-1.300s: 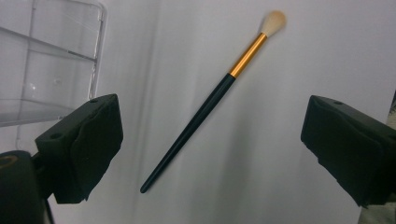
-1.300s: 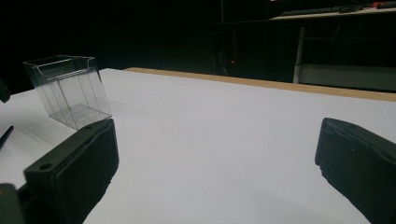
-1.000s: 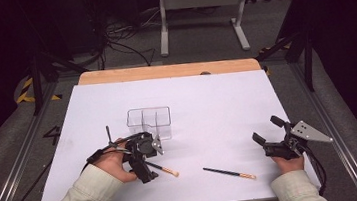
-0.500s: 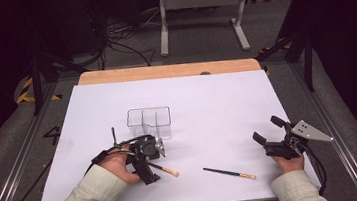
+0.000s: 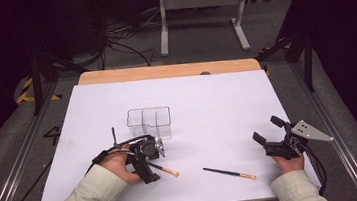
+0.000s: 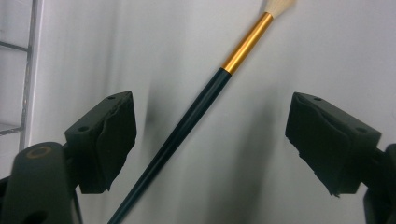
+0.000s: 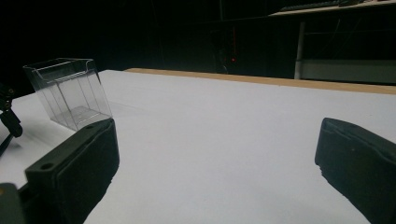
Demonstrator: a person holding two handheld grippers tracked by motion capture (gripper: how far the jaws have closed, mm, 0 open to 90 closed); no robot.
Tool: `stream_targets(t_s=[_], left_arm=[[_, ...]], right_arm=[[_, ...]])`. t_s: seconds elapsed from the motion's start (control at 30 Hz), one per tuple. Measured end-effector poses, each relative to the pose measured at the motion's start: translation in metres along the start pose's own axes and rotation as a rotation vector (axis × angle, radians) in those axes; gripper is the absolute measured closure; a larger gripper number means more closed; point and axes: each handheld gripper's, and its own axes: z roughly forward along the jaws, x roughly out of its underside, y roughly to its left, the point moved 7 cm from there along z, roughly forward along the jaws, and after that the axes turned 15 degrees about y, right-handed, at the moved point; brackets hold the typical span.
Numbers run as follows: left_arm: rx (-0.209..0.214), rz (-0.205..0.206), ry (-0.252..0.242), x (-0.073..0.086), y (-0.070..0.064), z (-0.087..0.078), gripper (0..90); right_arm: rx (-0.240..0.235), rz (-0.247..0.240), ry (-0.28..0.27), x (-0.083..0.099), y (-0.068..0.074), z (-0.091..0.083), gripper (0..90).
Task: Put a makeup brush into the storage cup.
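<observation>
A black-handled brush [image 6: 201, 112] with a gold ferrule and pale bristles lies on the white table [image 5: 217, 101]. My left gripper [image 6: 212, 121] is open, and its jaws straddle the handle without touching it. In the high view the left gripper [image 5: 154, 162] sits at the front left over that brush [image 5: 168, 170]. A second brush [image 5: 229, 173] lies at the front centre. My right gripper [image 5: 266, 129] is open and empty at the front right, resting low near the table. Its own view shows the right gripper [image 7: 217, 149] with bare table between the jaws.
A clear plastic box [image 5: 149, 122] with compartments stands just behind the left gripper, and the box [image 7: 70, 91] also appears at the left of the right gripper view. A wooden strip [image 5: 168, 71] edges the table's far side. Dark floor, cables and a metal stand lie beyond.
My left gripper has shifted slightly toward the front of the table and tilted over the brush. The right gripper and both brushes have stayed put.
</observation>
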Motion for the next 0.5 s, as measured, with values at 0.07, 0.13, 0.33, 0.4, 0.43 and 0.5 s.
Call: stream_targets(t_s=[0.07, 0.13, 0.33, 0.4, 0.43, 0.5], left_arm=[[-0.002, 0.002, 0.001, -0.0002, 0.0003, 0.0005, 19.4], [0.002, 0.006, 0.004, -0.0004, -0.0001, 0.0009, 21.5], [0.006, 0.006, 0.021, 0.0004, -0.0003, 0.0023, 26.7], [0.013, 0.008, 0.026, 0.0007, -0.0007, 0.0024, 30.3], [0.017, 0.005, 0.026, 0.0006, -0.0008, 0.0026, 30.3], [0.027, 0.004, 0.026, 0.0006, -0.0015, 0.0038, 33.5]], right_arm=[[-0.002, 0.005, -0.001, -0.0001, -0.0002, 0.0000, 0.3], [-0.004, 0.010, -0.001, -0.0001, -0.0002, 0.0000, 0.3], [-0.005, 0.012, 0.000, 0.0000, -0.0003, 0.0001, 0.3], [-0.008, 0.016, -0.002, -0.0001, -0.0010, -0.0001, 0.6], [-0.011, 0.028, -0.001, -0.0001, -0.0013, -0.0002, 0.6], [-0.009, 0.042, -0.002, 0.0002, -0.0031, -0.0005, 0.6]])
